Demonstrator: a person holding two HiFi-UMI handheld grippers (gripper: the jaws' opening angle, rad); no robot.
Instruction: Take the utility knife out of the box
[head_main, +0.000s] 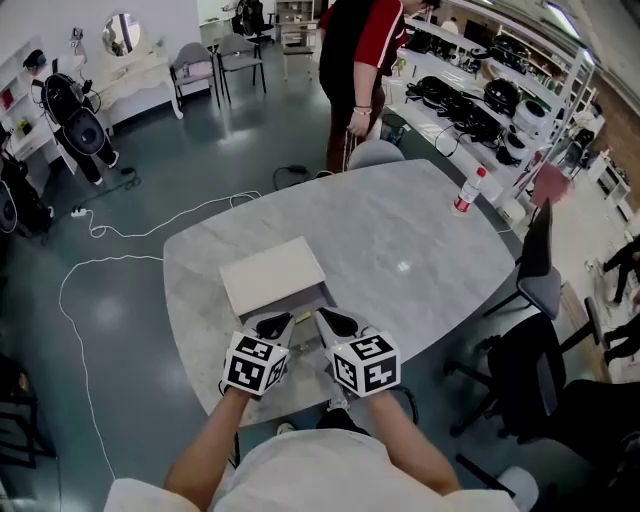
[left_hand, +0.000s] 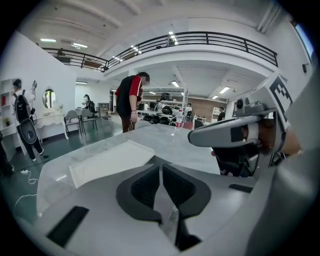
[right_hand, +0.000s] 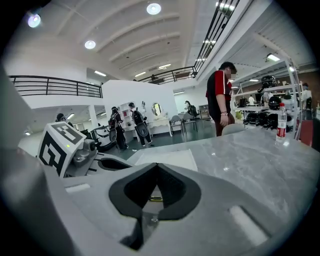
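Observation:
A flat, pale box (head_main: 272, 275) lies shut on the grey marble table (head_main: 400, 230), towards its near left part. The utility knife is not visible in any view. My left gripper (head_main: 272, 326) and right gripper (head_main: 336, 321) hover side by side just in front of the box's near edge, both shut and holding nothing. In the left gripper view, the shut left gripper (left_hand: 160, 169) points past the box (left_hand: 107, 160), with the right gripper (left_hand: 227, 135) beside it. In the right gripper view, the shut right gripper (right_hand: 156, 168) faces the box (right_hand: 167, 159).
A water bottle (head_main: 467, 190) stands at the table's far right edge. A person in red and black (head_main: 355, 70) stands behind the far side by a grey chair (head_main: 375, 154). Office chairs (head_main: 535, 275) sit to the right, and a white cable (head_main: 110, 250) lies on the floor to the left.

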